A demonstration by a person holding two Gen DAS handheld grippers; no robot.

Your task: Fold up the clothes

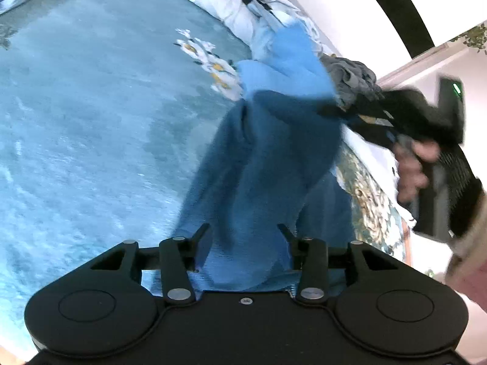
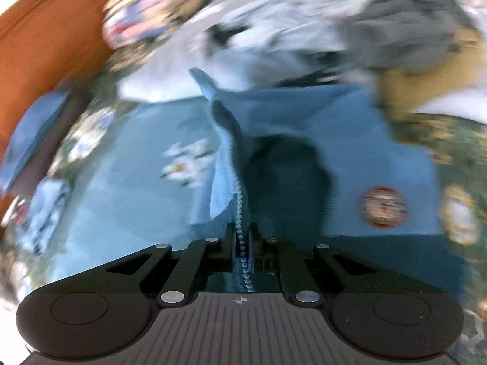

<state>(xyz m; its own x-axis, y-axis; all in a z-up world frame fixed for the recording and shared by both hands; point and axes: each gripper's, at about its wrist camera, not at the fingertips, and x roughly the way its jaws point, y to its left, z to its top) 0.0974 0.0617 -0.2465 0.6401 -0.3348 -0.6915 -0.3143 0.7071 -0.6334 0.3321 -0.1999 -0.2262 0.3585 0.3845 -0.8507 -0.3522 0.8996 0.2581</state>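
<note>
A blue zip-up fleece jacket (image 1: 268, 140) hangs lifted above the bed. In the left wrist view my left gripper (image 1: 243, 234) has its fingers spread wide, with the jacket's cloth lying between them and over the gripper body; no clamping shows. My right gripper (image 1: 350, 112) appears there at the right, held by a hand, pinching the jacket's upper edge. In the right wrist view my right gripper (image 2: 242, 231) is shut on the jacket's zipper edge (image 2: 240, 213). The jacket (image 2: 350, 140) spreads ahead with a round red-rimmed badge (image 2: 383, 206).
The bed has a teal floral cover (image 1: 91, 106). A white patterned duvet (image 1: 243, 6) and a grey garment (image 1: 353, 76) lie at the far side. An orange headboard (image 2: 45, 45) and a folded blue item (image 2: 33, 133) are at the left in the right wrist view.
</note>
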